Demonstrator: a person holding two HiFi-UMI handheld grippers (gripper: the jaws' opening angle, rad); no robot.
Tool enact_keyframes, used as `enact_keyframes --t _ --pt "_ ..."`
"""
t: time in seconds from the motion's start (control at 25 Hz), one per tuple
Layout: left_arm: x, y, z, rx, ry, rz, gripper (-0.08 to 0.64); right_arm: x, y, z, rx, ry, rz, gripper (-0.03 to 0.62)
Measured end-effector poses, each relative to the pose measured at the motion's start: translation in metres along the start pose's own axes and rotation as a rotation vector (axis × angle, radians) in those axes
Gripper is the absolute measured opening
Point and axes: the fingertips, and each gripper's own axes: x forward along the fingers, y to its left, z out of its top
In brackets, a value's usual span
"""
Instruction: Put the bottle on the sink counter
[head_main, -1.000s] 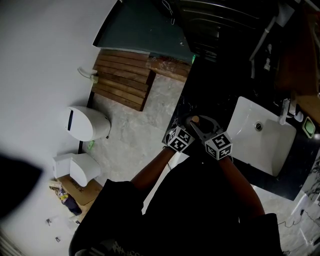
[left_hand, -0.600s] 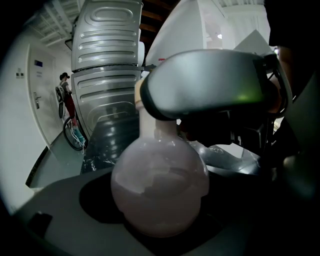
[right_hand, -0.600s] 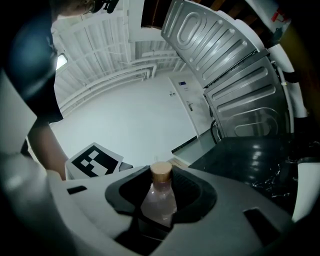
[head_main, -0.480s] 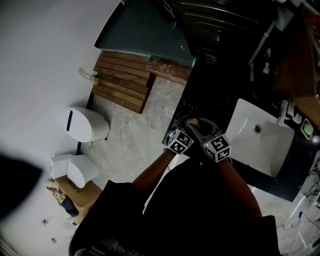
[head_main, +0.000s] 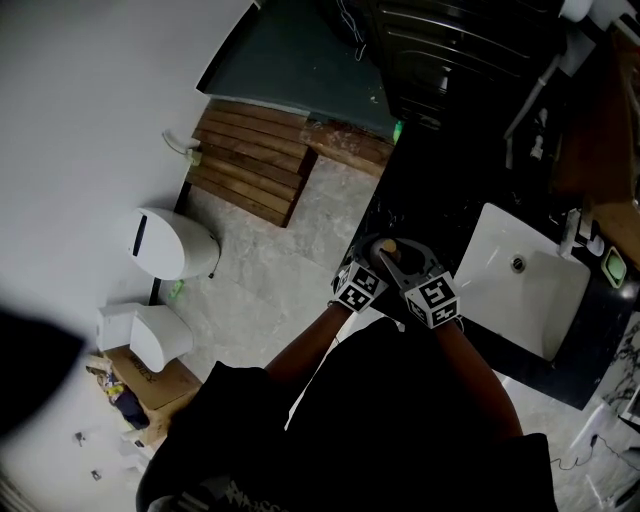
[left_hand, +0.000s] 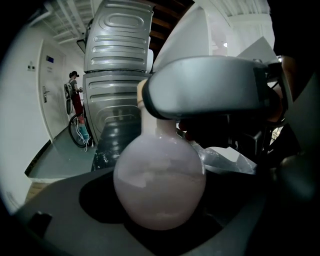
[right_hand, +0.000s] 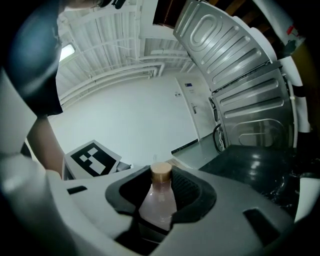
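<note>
Bottle: the pale pink, round-bellied bottle (left_hand: 160, 185) with a tan cap is at mid-frame in the head view, over the near edge of the dark counter (head_main: 430, 200) and left of the white sink (head_main: 497, 232).
Left gripper (head_main: 372, 258): clamped on the belly, probably taking the weight.
Right gripper (head_main: 405, 268): closed on the slim neck under the cap, likely steadying it upright.
Contact with counter: cannot tell.

I see a slatted wooden board (head_main: 255, 160) on the far floor, a white domed bin (head_main: 172, 245) left and nearer, and a cardboard box (head_main: 165, 385) nearest me.
</note>
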Motion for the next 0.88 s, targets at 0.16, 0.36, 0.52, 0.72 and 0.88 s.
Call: enact_keyframes --t 0.16,0.36,0.52,0.72,0.88 --pt "-0.011 0.007 -0.005 -0.020 -0.028 0.031 0.397 0.001 -0.010 0.004 -0.024 -0.001 -0.030 0.137" --pt "-0.023 0.010 -0.006 -0.035 -0.051 0.064 0.397 0.004 -0.024 0.008 -0.068 0.011 -0.045 0.137" --pt "-0.037 0.009 -0.016 -0.049 -0.057 0.106 0.397 0.012 -0.030 0.009 -0.083 0.022 -0.049 0.137" --pt "-0.057 0.012 -0.036 -0.108 -0.047 0.155 0.397 0.023 -0.032 0.008 -0.106 0.015 -0.051 0.137" --pt "-0.075 0.022 -0.044 -0.134 -0.054 0.214 0.397 0.035 -0.027 0.008 -0.143 0.016 -0.049 0.137"
